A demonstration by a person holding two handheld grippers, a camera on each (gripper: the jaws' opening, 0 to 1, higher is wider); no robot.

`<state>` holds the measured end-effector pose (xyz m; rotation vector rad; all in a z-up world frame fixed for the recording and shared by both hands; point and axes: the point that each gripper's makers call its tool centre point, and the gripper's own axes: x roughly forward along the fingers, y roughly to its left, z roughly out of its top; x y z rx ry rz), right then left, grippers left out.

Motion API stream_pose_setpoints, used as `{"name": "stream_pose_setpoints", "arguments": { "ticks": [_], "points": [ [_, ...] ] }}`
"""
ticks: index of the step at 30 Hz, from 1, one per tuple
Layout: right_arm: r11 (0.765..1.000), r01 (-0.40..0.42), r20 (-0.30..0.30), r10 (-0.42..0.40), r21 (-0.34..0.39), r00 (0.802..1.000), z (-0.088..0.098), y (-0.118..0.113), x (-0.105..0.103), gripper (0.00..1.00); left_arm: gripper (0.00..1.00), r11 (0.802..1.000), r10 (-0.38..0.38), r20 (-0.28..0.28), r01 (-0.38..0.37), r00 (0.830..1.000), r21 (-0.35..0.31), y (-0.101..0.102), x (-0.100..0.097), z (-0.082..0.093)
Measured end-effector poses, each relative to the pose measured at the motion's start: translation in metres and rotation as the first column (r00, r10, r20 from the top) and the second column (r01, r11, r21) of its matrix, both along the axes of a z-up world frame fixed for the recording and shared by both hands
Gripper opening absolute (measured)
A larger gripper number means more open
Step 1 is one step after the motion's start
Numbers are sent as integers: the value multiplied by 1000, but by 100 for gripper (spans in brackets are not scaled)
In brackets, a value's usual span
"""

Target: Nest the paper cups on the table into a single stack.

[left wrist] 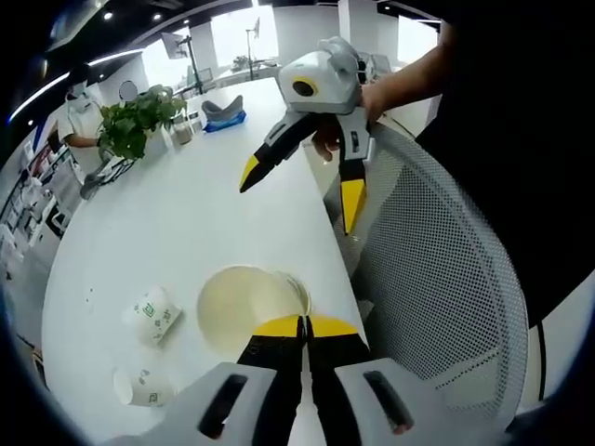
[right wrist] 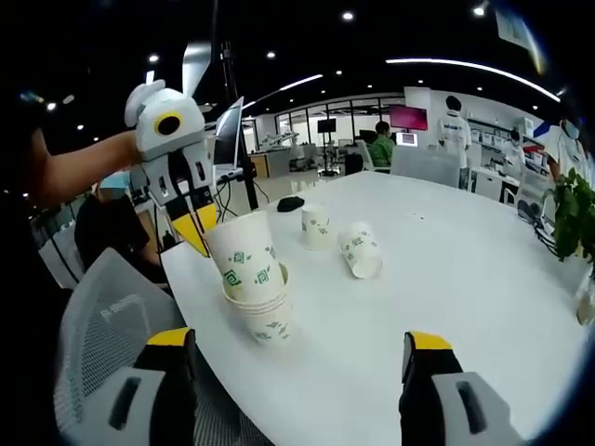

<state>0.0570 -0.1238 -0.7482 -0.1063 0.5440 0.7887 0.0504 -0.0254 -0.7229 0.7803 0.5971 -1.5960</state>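
Two paper cups are already involved in the stack (right wrist: 260, 311) at the near left edge of the white table (right wrist: 446, 279) in the right gripper view: a top cup (right wrist: 244, 258) sits tilted in the mouth of the ones below, not yet pushed down square. The left gripper (right wrist: 200, 223) is at that cup's rim, its yellow tips touching it; in the left gripper view its own jaws are pressed together at the rim of the cup (left wrist: 249, 307), so it appears to be pinching the cup's wall. That puts the work at the seating step for this cup, by my reading.

Farther along the table in the right gripper view stand the remaining loose pieces: an upright cup (right wrist: 316, 226) and, just to its right, a cup on its side (right wrist: 361, 251). In the left gripper view the same pair lie left of the stack.

The right gripper (right wrist: 297, 348) has its jaws spread wide with nothing between them, and it is seen the same way, held up over the table, from the left gripper view (left wrist: 302, 177).

Next, the tilted cup likely needs straightening and letting go, then the free right gripper could reach for the upright cup.

A mesh chair (left wrist: 437, 279) stands beside the table edge, and a potted plant (left wrist: 139, 121) sits at the far end.
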Motion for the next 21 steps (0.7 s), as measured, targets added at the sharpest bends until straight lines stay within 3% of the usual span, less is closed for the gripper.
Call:
{"name": "stream_pose_setpoints", "arguments": {
  "ticks": [21],
  "points": [
    [1000, -2, -2, 2, -10, 1000, -4, -1, 0, 92, 0, 999, -33, -18, 33, 999, 17, -11, -6, -9]
  ]
}}
